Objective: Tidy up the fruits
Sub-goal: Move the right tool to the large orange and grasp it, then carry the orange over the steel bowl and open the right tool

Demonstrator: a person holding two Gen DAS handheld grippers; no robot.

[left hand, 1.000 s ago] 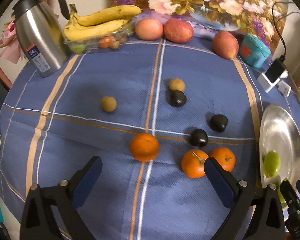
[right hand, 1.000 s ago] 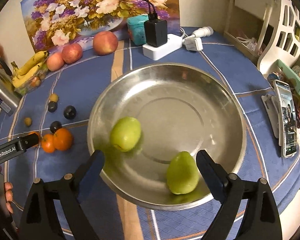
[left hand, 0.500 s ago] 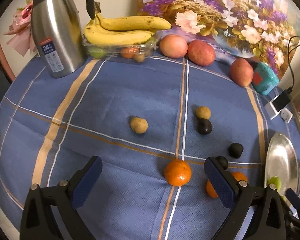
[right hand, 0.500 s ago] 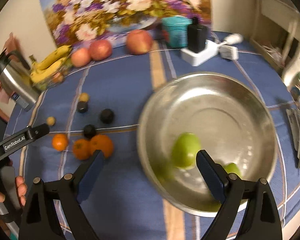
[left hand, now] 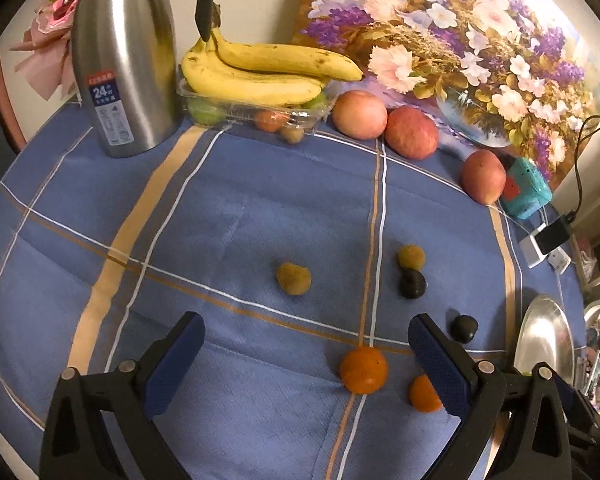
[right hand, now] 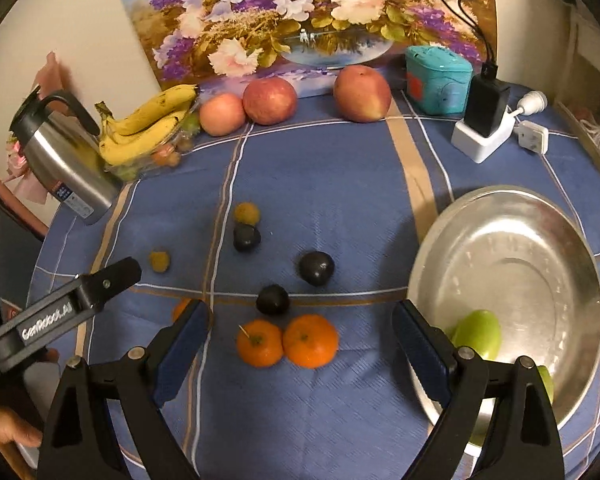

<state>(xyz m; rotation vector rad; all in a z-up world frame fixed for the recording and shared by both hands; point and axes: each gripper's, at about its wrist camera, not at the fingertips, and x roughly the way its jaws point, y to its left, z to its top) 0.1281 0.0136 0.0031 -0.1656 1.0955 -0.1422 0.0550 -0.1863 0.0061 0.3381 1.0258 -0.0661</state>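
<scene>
My right tongs (right hand: 300, 344) had swung left off the steel bowl (right hand: 572, 240), wide and empty, over two oranges (right hand: 286, 342). Left tongs (left hand: 304, 356) wide too, shifted left; green fruits (right hand: 478, 334) stayed in the bowl.

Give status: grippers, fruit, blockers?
Left gripper open, empty. Right gripper open, empty, over two oranges. Two green fruits in metal bowl. Path to oranges unobstructed.

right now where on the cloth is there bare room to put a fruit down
Bare cloth lies between the kettle, the bananas and the small yellow fruit. Crowded near the oranges and dark plums beside the metal bowl.
</scene>
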